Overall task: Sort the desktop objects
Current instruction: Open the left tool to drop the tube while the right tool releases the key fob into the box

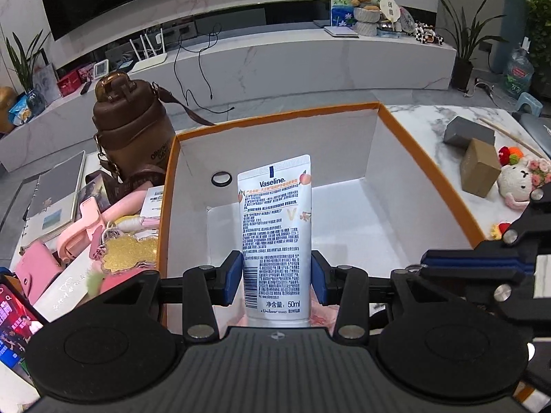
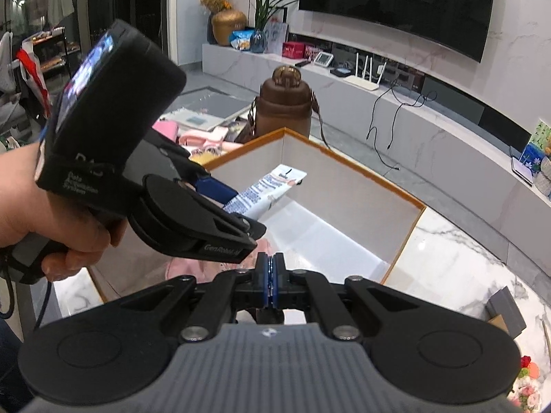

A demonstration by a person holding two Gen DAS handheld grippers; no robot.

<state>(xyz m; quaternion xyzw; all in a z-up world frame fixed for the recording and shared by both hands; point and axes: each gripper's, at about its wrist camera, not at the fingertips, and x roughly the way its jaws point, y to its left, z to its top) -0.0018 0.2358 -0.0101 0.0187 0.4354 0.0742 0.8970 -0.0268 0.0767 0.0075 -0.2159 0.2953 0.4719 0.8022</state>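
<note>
Left claw (image 1: 275, 277): I hold the tube (image 1: 275, 227) clamped, over the box (image 1: 275, 120).
Right claw (image 2: 270, 278): together, empty.
Done: ring (image 1: 220, 178) in box.
Left: clutter on counter (image 1: 430, 127).

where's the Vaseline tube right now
The Vaseline tube is clamped in the left gripper, held over the orange-rimmed box, with a small black ring in the box just beyond it.
</note>
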